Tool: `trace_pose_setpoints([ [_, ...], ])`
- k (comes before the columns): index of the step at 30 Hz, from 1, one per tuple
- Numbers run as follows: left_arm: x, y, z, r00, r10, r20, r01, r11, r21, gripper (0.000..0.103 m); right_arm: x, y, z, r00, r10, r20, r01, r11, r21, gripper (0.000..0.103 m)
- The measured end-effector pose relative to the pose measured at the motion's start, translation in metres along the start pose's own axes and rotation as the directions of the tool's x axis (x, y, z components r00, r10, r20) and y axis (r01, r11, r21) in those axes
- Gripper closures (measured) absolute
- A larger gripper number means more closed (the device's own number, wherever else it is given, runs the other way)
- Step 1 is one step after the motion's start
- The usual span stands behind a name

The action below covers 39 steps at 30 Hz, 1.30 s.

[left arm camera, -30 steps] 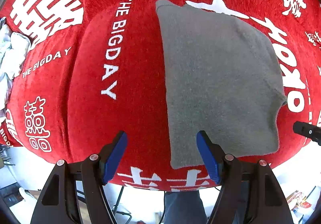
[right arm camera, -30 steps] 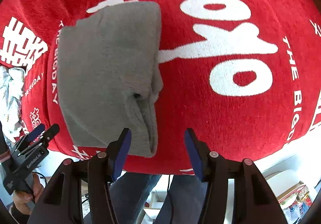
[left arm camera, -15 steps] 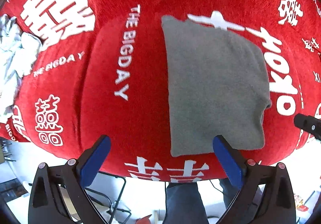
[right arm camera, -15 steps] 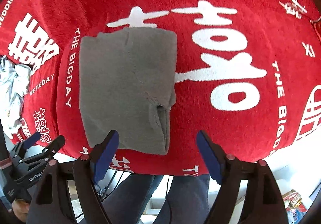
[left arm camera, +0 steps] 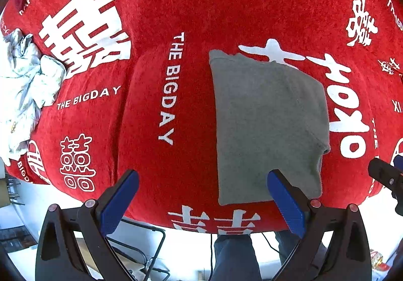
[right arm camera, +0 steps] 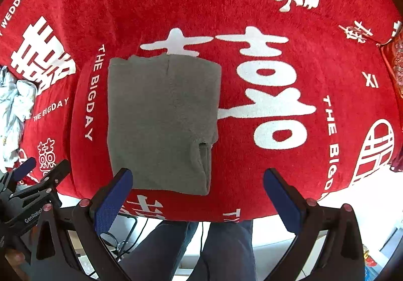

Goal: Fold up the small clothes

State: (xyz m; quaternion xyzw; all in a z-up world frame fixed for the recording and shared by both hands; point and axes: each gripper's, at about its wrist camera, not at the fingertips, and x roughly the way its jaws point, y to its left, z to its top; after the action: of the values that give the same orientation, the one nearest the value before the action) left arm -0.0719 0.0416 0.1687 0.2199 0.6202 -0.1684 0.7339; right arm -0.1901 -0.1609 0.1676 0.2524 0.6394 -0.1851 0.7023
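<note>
Grey garment (left arm camera: 267,125) lies folded flat on red cloth (left arm camera: 176,4), near its front edge. Left gripper (left arm camera: 201,195) is spread wide and empty. Right gripper (right arm camera: 197,192) is opening too, nothing between its jaws. Both have released and lifted off since a second ago, so this fold looks finished. White clothes (left arm camera: 22,84) wait at the left.

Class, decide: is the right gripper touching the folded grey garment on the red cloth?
Apart. In the right wrist view the right gripper is above the grey garment, jaws opening with nothing between them; the garment lies flat, untouched.
</note>
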Motion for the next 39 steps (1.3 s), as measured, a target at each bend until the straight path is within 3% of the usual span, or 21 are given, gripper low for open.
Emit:
trace_pose_setpoints([
  [5,-0.008,-0.004,0.003,1.000,-0.028,-0.002,0.028,1.000,0.002,0.001,-0.013,0.005,0.002,0.999,-0.043,0.030,0.044,0.999,-0.011,0.000],
  [39,-0.021,-0.008,0.012,1.000,-0.013,0.020,0.013,1.000,0.005,0.001,-0.020,0.007,0.011,0.998,-0.048,0.042,0.048,0.999,-0.008,0.000],
])
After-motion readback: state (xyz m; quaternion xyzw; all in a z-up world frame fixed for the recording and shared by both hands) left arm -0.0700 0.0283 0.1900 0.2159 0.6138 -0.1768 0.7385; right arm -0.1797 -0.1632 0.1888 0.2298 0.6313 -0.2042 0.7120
